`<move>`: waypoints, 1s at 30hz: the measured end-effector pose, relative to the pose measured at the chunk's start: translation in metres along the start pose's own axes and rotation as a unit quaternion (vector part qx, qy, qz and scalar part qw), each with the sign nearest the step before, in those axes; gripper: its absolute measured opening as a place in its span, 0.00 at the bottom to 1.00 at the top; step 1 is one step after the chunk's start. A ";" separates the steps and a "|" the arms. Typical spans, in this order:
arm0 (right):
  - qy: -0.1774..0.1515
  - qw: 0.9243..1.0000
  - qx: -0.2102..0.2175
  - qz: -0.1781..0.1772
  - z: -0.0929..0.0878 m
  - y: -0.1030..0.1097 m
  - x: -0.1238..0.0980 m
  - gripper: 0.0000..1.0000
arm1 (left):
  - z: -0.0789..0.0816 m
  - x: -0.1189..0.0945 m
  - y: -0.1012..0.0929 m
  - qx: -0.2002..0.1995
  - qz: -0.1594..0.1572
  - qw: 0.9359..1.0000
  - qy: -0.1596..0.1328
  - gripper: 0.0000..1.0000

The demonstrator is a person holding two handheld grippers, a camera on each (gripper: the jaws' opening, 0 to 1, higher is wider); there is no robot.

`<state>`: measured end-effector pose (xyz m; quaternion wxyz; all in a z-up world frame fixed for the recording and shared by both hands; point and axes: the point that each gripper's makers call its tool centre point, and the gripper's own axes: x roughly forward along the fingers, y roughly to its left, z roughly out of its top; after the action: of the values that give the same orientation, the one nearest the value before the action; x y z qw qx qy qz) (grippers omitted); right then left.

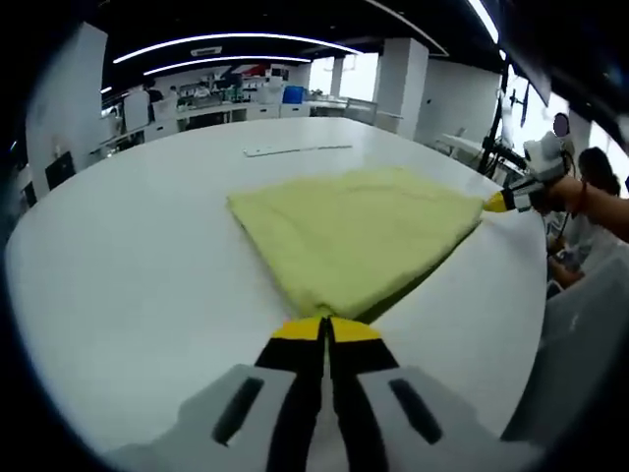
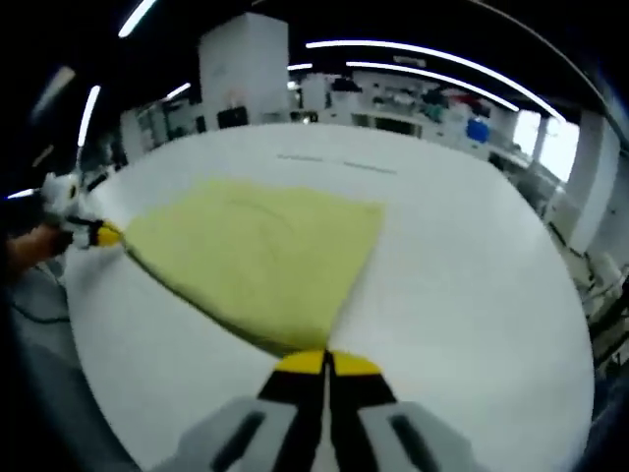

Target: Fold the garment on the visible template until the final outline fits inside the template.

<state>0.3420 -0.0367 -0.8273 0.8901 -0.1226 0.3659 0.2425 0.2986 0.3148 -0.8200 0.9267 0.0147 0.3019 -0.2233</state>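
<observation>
Both tools (image 1: 325, 331) (image 2: 325, 364) clamped on garment (image 1: 359, 231) corners

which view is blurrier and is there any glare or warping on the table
The right gripper view is softer, smearing the yellow garment and the background; the left gripper view shows the garment and the left tool more crisply. Fisheye warping in both bends the white table edge and ceiling light strips into curves. The table looks bright and evenly lit, without hard glare; bright windows wash out at the right in both.
</observation>
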 end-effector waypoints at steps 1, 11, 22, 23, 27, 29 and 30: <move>0.004 1.000 -0.011 0.004 0.000 0.001 -0.001 0.00 | -0.001 0.000 0.001 -0.004 0.000 1.000 0.000 0.00; 0.016 0.999 -0.041 0.014 -0.012 0.002 0.004 0.00 | -0.012 -0.002 0.009 0.038 0.000 0.999 0.025 0.00; 0.009 0.999 0.032 0.028 -0.022 -0.007 -0.004 0.00 | -0.023 -0.004 0.016 0.079 0.016 0.996 0.045 0.01; 0.007 0.999 0.038 0.027 -0.022 -0.009 -0.004 0.00 | -0.025 -0.004 0.013 0.075 0.009 0.996 0.049 0.06; 0.005 0.998 0.036 0.050 -0.020 0.005 -0.005 0.00 | -0.030 -0.002 0.010 0.068 -0.004 0.996 0.049 0.20; 0.009 0.998 0.025 0.053 -0.019 0.006 -0.001 0.01 | -0.030 0.000 0.012 0.068 -0.002 0.997 0.048 0.19; 0.009 0.998 0.022 0.057 -0.018 0.007 0.002 0.05 | -0.029 0.002 0.013 0.066 -0.002 0.997 0.049 0.18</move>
<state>0.3286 -0.0369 -0.8412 0.8738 -0.0845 0.3855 0.2840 0.2895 0.3298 -0.8461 0.9073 0.0861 0.3315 -0.2440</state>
